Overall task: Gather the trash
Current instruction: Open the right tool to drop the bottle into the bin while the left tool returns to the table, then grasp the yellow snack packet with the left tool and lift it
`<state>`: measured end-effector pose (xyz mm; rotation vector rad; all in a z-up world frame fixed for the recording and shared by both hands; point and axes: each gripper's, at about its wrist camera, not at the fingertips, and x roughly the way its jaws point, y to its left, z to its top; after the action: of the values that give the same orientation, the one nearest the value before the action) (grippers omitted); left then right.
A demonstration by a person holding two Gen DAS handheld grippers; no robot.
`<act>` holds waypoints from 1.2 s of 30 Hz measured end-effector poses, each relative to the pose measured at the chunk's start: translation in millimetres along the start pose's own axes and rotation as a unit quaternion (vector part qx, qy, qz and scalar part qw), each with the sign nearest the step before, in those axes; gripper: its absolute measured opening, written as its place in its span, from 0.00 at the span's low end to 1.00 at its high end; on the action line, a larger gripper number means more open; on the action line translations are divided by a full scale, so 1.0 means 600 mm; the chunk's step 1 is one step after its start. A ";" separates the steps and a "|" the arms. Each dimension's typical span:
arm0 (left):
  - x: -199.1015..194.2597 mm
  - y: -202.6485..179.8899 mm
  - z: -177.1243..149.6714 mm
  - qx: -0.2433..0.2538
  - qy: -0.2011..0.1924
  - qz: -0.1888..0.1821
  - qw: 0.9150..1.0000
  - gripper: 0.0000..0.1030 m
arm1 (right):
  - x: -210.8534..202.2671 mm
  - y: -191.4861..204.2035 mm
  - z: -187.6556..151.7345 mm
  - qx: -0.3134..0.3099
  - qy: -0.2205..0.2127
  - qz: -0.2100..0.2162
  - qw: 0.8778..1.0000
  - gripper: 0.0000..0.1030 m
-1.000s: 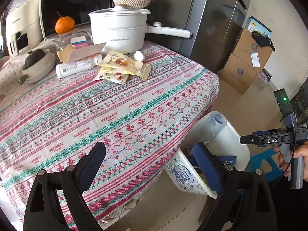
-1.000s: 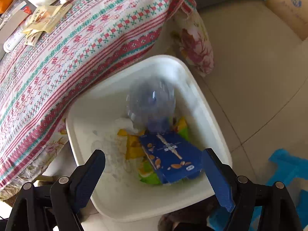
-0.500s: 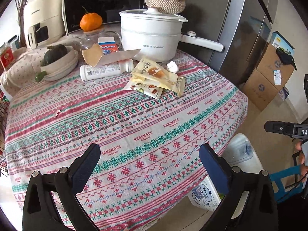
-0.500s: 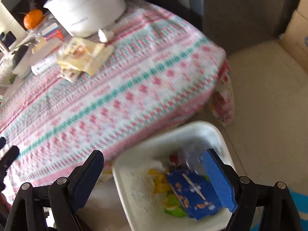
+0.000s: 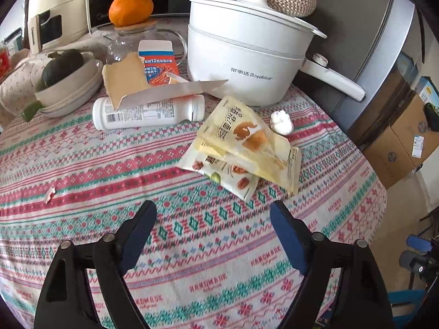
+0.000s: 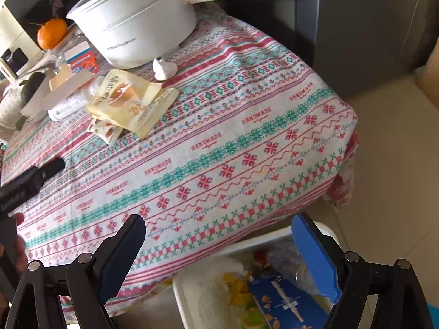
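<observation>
A pile of yellow snack wrappers (image 5: 241,148) (image 6: 129,104) lies on the patterned tablecloth (image 5: 137,170), with a crumpled white tissue (image 5: 281,122) (image 6: 164,68) beside it. Behind them lie a white plastic bottle (image 5: 148,112), torn cardboard (image 5: 129,82) and an orange-and-blue carton (image 5: 157,63). My left gripper (image 5: 212,219) hovers just short of the wrappers, its jaws closing with nothing between them. My right gripper (image 6: 218,230) is open and empty over the table's near edge. Below it stands the white trash bin (image 6: 189,298), holding a blue box (image 6: 285,304) and other rubbish.
A white electric pot (image 5: 247,52) with a long handle stands behind the trash. An orange (image 5: 131,8) sits on a glass jar, and bowls with a dark squash (image 5: 64,67) are at the left. Cardboard boxes (image 5: 406,137) stand on the floor to the right.
The left gripper has swung from the table's edge and bin inward over the table towards the wrappers. The right gripper has risen and tilted up from the bin to face the table.
</observation>
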<state>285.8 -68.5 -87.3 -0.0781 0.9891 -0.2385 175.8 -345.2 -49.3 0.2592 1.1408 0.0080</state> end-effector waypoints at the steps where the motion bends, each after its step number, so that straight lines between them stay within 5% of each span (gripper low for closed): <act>1: 0.012 -0.001 0.010 -0.002 -0.001 -0.002 1.000 0.71 | 0.005 -0.001 0.003 -0.002 0.002 -0.005 1.000 0.88; 3: 0.036 -0.002 0.029 -0.010 -0.001 -0.004 1.000 0.55 | 0.013 -0.005 0.009 -0.009 0.003 -0.017 1.000 0.88; 5: 0.054 0.001 0.045 -0.028 -0.007 -0.007 1.000 0.51 | 0.018 -0.009 0.012 -0.018 0.003 -0.032 0.999 0.88; 14: 0.125 0.020 0.085 -0.106 -0.020 -0.022 0.994 0.50 | 0.026 -0.032 0.016 -0.030 -0.001 -0.057 0.998 0.88; 16: 0.135 0.024 0.088 -0.113 -0.022 -0.023 0.993 0.42 | 0.030 -0.035 0.015 -0.030 0.002 -0.061 0.998 0.88; 19: 0.139 0.028 0.089 -0.124 -0.029 -0.027 0.992 0.19 | 0.037 -0.041 0.012 -0.028 0.009 -0.064 0.998 0.88; 20: 0.137 0.028 0.088 -0.125 -0.034 -0.030 0.991 0.03 | 0.039 -0.043 0.012 -0.028 0.011 -0.065 0.997 0.88; 21: 0.133 0.028 0.086 -0.124 -0.036 -0.032 0.991 0.00 | 0.041 -0.044 0.012 -0.028 0.012 -0.067 0.997 0.88; 28: 0.067 0.029 0.060 -0.092 -0.042 -0.057 0.993 0.00 | 0.043 -0.054 0.019 -0.006 0.012 -0.070 0.997 0.88; 36: -0.082 0.048 0.014 -0.061 -0.065 -0.084 0.992 0.00 | 0.040 -0.012 0.027 -0.016 0.005 -0.052 0.999 0.88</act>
<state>271.6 -29.5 -47.2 -0.2859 0.8674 -0.3236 199.5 -351.9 -65.7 0.1709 1.1613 -0.0645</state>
